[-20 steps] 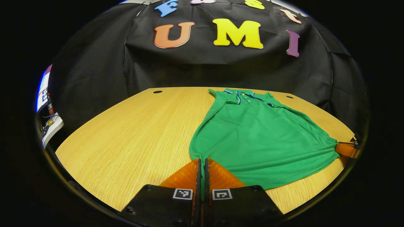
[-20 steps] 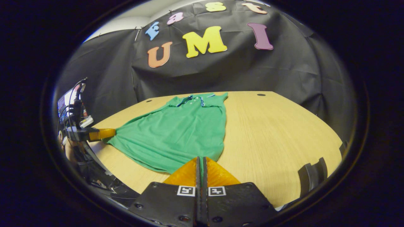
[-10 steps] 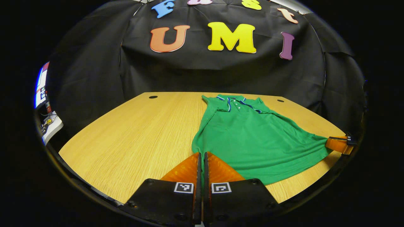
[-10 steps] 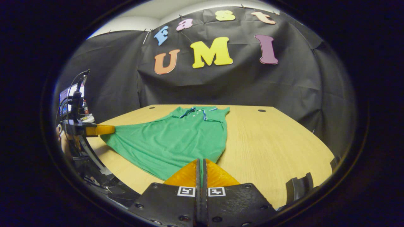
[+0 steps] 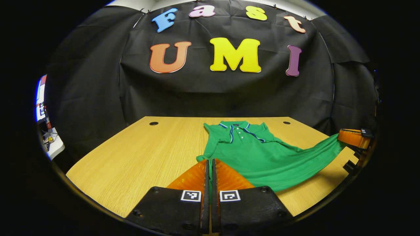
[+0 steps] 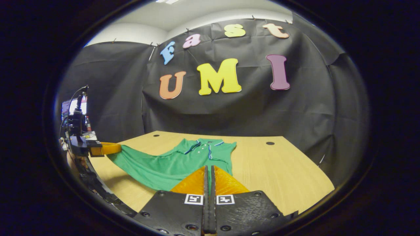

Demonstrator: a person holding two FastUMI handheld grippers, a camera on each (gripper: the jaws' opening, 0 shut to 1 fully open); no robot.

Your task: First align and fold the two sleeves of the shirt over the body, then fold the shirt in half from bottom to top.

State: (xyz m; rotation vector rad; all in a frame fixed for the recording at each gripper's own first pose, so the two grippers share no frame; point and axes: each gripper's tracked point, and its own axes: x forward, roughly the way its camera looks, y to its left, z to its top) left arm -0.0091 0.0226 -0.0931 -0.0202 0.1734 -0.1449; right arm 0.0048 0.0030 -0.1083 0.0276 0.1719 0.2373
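Both bottom corners of the green shirt [image 5: 262, 157] have come up off the wooden table [image 5: 137, 157] since a second ago, so the bottom-to-top fold looks underway. The left gripper [image 5: 210, 170] and right gripper [image 6: 208, 177] each pinch the hem tight. At 3 o'clock the left gripper view catches the other gripper; the right gripper view shows cables at 9 o'clock.
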